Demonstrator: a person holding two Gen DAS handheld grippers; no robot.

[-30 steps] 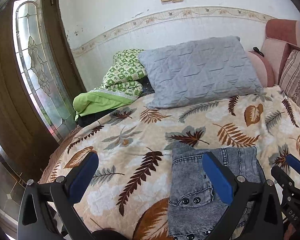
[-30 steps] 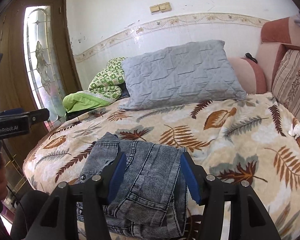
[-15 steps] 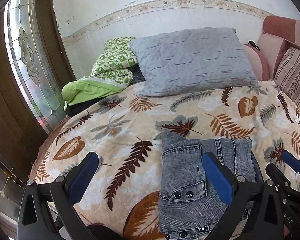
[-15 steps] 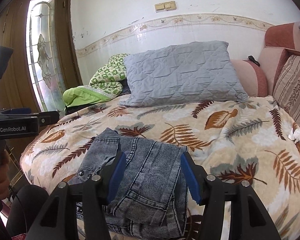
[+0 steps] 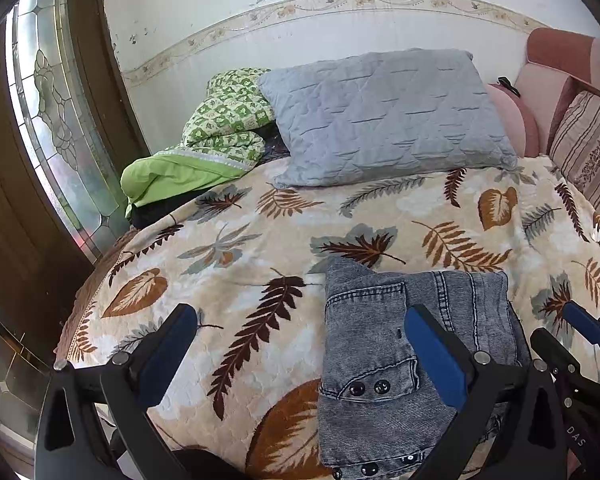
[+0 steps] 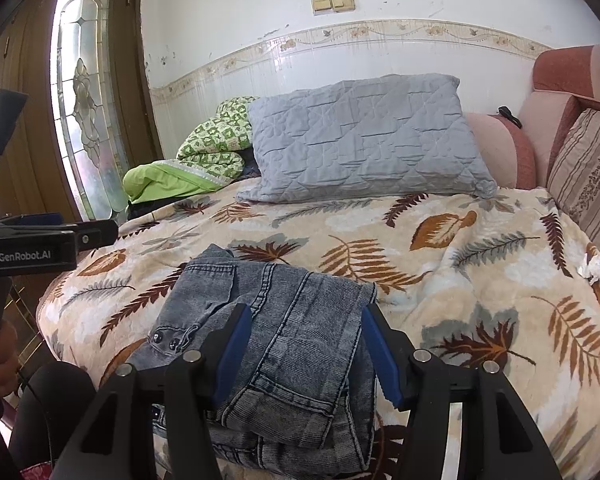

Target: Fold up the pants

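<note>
Grey denim pants (image 5: 384, 356) lie folded in a stack near the front edge of the leaf-print bedspread (image 5: 260, 248). My left gripper (image 5: 300, 344) is open and empty above the bed, its right finger over the pants' left part. My right gripper (image 6: 302, 344) is open above the stack (image 6: 284, 336), its fingers spread over the top fold without gripping it. The right gripper also shows at the right edge of the left wrist view (image 5: 580, 336). The left gripper shows at the left edge of the right wrist view (image 6: 48, 240).
A grey quilted pillow (image 5: 384, 116) and a green blanket (image 5: 204, 148) lie at the bed's far side. A striped cushion (image 6: 592, 176) and pink sofa back (image 6: 540, 120) stand at the right. A glass-panelled wooden door (image 5: 48, 120) is on the left. A white scrap (image 6: 598, 266) lies at the right.
Both grippers have drawn back and up from the pants, so more of the bed shows. The stack has not moved. Both grippers stay open.
</note>
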